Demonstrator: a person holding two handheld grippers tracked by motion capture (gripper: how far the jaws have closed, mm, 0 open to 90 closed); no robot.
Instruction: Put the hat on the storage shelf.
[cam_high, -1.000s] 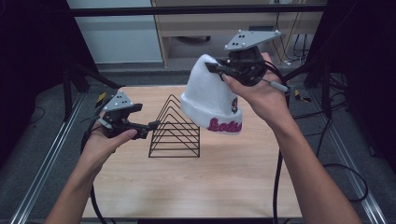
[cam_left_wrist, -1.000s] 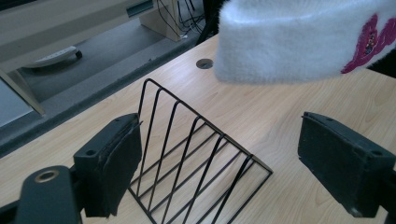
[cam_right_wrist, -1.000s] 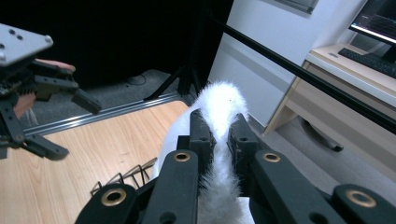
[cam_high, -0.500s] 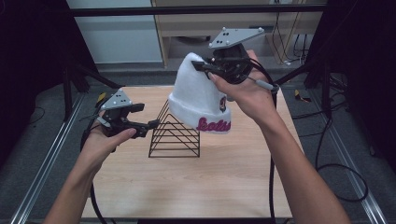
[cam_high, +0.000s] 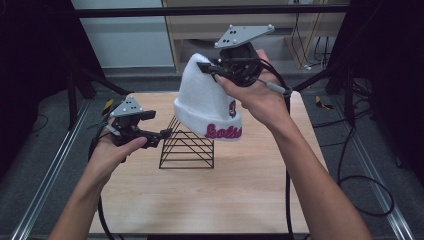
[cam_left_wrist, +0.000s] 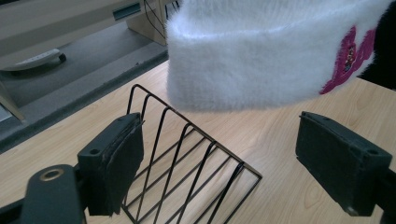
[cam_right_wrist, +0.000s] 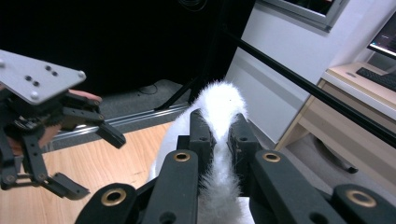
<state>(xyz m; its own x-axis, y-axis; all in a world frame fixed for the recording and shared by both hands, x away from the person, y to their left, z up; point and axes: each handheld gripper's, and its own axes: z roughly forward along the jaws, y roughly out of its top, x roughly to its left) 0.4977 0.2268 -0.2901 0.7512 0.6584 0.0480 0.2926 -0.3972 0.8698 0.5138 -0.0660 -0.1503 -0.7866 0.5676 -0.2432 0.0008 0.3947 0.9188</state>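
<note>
White hat (cam_high: 205, 102), black wire rack (cam_high: 187, 147)

The white hat (cam_left_wrist: 275, 51) is cut off at twelve and three o'clock in the left gripper view. Its pink lettering (cam_high: 223, 131) is partly hidden behind the right hand (cam_high: 257, 97) in the high view, so it cannot be read whole.

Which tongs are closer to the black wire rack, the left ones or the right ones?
Left. The left tongs sit open right beside the wire rack, at its left end. The right tongs are up in the air above it, pinching the top of the fluffy white beanie.
</note>
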